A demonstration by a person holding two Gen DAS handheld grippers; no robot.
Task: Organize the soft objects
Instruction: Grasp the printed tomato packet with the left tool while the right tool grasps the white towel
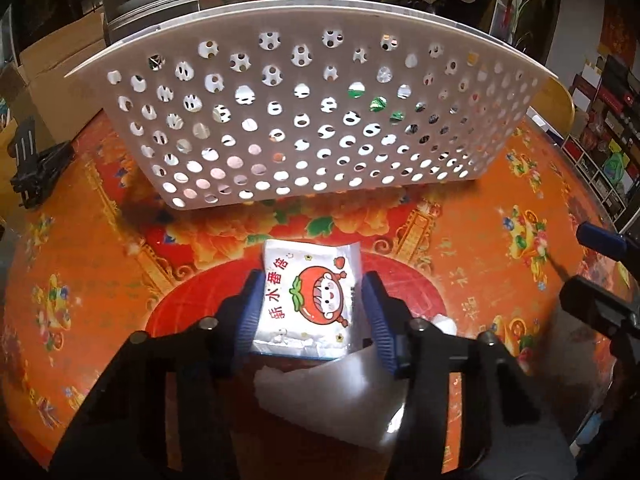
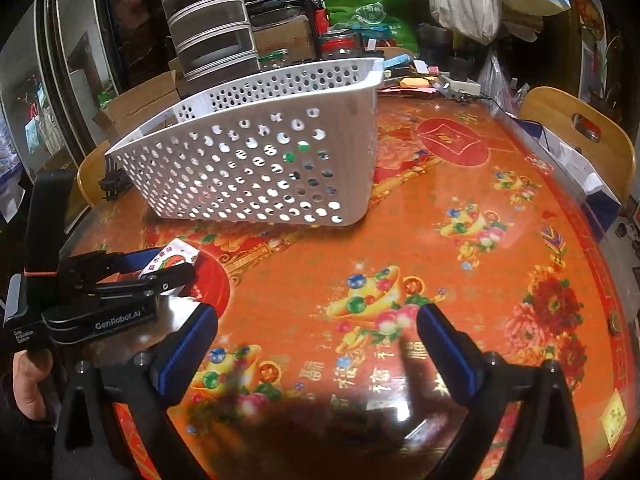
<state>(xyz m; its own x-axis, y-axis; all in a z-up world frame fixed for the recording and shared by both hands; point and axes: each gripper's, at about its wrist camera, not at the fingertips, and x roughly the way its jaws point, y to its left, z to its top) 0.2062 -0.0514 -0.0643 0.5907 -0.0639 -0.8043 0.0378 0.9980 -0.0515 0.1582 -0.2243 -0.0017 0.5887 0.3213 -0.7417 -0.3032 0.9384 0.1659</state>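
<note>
left gripper (image 1: 312,312) clasping tissue packet (image 1: 310,300), long axis toward basket (image 1: 308,120)

Both views bright, warm indoor light from above. Glossy worktop (image 2: 460,208) throws glare streak near bottom of right view; white glare patch on plastic sheet (image 1: 340,396) in left view. Basket (image 1: 304,120) holes glow with light from behind. Strong fisheye bending, black vignette at corners. Near edge of right view smeared by blur; dark shadow there. Background clutter dim, soft.
</note>
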